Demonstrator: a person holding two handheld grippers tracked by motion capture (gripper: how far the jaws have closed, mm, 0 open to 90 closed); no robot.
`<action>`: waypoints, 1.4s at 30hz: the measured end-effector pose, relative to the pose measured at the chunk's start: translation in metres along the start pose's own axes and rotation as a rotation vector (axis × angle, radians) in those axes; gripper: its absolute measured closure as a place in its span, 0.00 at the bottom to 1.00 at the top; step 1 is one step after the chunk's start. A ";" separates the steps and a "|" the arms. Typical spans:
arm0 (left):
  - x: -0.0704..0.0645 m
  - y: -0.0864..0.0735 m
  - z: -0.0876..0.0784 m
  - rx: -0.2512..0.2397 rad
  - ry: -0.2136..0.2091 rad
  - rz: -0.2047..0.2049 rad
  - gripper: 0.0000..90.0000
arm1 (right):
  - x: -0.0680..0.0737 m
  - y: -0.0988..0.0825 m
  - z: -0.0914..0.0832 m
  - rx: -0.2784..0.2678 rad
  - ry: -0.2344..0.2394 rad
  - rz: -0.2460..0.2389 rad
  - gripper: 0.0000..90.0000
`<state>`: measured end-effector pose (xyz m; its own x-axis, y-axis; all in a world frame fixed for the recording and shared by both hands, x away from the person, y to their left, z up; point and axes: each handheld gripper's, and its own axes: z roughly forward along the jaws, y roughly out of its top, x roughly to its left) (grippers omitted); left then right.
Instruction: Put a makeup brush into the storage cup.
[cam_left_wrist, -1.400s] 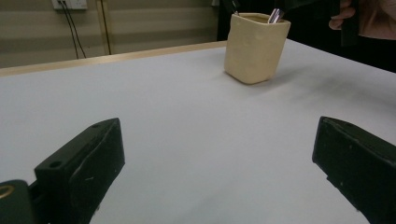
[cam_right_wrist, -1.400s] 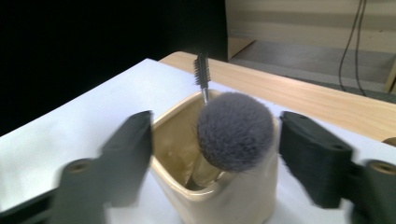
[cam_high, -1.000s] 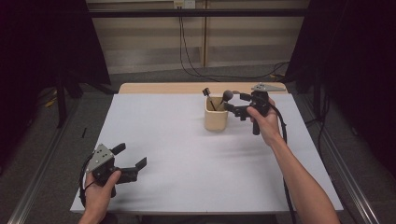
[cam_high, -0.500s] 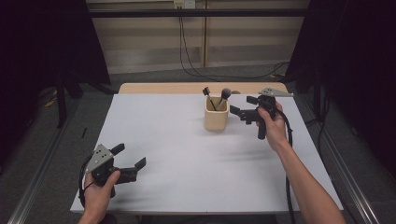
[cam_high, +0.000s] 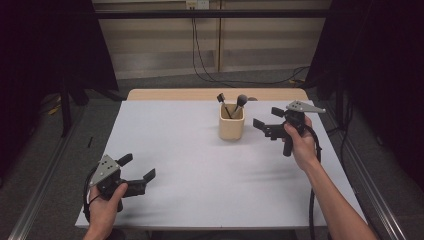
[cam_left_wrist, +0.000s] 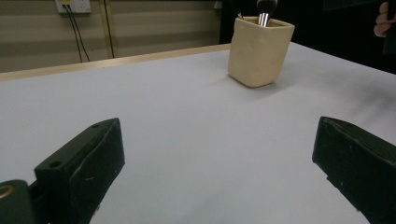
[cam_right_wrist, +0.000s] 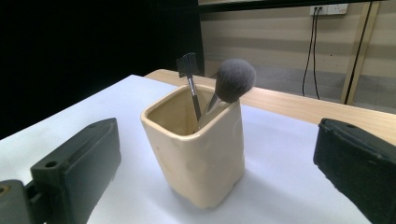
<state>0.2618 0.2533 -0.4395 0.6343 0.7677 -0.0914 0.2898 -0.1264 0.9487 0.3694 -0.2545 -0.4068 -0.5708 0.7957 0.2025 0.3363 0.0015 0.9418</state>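
Observation:
A cream square cup (cam_high: 231, 125) stands on the white table (cam_high: 200, 170), right of centre toward the back. In it lean a round powder brush (cam_high: 241, 100) and a small comb brush (cam_high: 221, 98). My right gripper (cam_high: 267, 119) is held just right of the cup, open and empty, with a small gap to it. The right gripper view shows the cup (cam_right_wrist: 201, 154) close between the jaws, with the powder brush (cam_right_wrist: 235, 80) and the comb brush (cam_right_wrist: 187, 65). My left gripper (cam_high: 137, 167) rests open and empty near the front left edge. The cup (cam_left_wrist: 259, 46) is far ahead of it.
A wooden strip (cam_high: 200, 94) runs along the table's far edge. Black curtains hang at both sides. Cables (cam_high: 200, 60) run down the back wall to the floor. Metal rails (cam_high: 40, 200) flank the table.
A second ago my right gripper was at the cup's rim beside the powder brush. It has drawn back to the right, and the brush stands in the cup. The left gripper has not moved.

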 end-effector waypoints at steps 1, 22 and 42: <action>0.000 0.000 0.000 0.001 0.001 0.003 0.02 | 0.000 0.000 -0.002 0.002 0.001 -0.001 0.00; -0.002 0.000 -0.001 0.001 -0.003 0.011 0.02 | 0.010 -0.021 -0.048 -0.040 -0.050 -0.005 0.00; -0.007 0.001 -0.006 -0.007 -0.004 0.016 0.02 | 0.018 -0.045 -0.087 -0.032 -0.099 -0.013 0.00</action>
<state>0.2533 0.2513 -0.4364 0.6419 0.7629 -0.0780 0.2746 -0.1337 0.9522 0.2789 -0.2935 -0.4221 -0.4978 0.8516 0.1644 0.3043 -0.0059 0.9525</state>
